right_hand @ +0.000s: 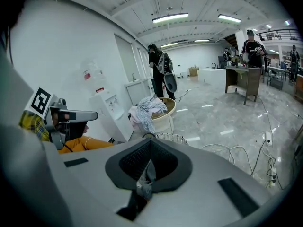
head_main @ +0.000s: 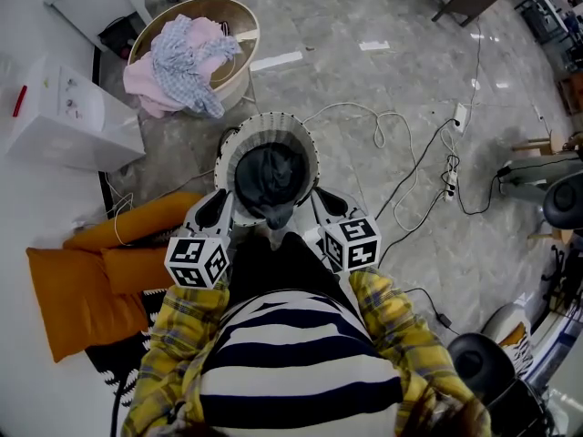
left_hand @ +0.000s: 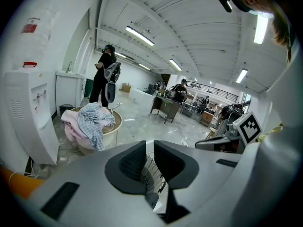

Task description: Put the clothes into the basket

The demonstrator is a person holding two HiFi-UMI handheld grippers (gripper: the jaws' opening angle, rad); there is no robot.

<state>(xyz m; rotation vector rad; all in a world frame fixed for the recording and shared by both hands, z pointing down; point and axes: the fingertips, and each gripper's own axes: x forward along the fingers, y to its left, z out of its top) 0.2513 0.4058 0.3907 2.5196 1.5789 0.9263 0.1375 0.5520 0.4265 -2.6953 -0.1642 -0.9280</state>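
A white slatted basket (head_main: 230, 153) stands on the floor right in front of me, with a dark grey garment (head_main: 269, 176) inside it. A fold of that garment hangs over the near rim, between my two grippers. My right gripper (right_hand: 150, 144) is shut on a strip of the grey garment (right_hand: 145, 186); in the head view it (head_main: 308, 209) sits at the rim's near right. My left gripper (head_main: 235, 209) is at the rim's near left. Its jaws (left_hand: 150, 161) stand a narrow gap apart, with the basket's slats (left_hand: 150, 170) showing through and dark cloth just below.
A round wooden tub (head_main: 239, 16) piled with pink and blue-checked clothes (head_main: 187, 57) stands beyond the basket, next to a white water dispenser (head_main: 64, 107). Orange cushions (head_main: 86, 285) lie at my left. Cables and a power strip (head_main: 451, 176) trail across the floor at right. People stand far off.
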